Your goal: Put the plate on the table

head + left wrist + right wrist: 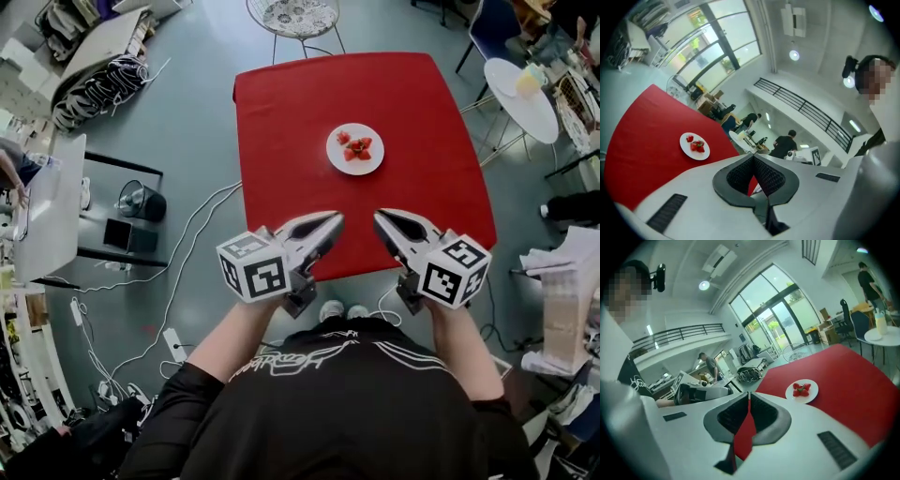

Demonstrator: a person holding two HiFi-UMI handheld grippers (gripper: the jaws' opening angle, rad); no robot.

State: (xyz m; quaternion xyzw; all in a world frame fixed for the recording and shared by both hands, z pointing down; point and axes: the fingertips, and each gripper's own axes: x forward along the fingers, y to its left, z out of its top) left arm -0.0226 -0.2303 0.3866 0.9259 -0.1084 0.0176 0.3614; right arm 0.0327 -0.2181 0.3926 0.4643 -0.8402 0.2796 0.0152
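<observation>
Plate with strawberries down on the red desk, both grippers empty.
Head view: lies flat about mid-desk, slightly toward the far right corner, apparently already delivered; left gripper and right gripper poised over the near edge, well apart from it, tips angled toward each other. Left gripper view: fingers pressed together on nothing, only red desk glimpsed past them; puts the plate ahead, left of the tips, untouched. Right gripper view: fingers likewise closed and empty; puts the plate ahead and rightward, well clear. Likely shut because nothing remains to carry.
</observation>
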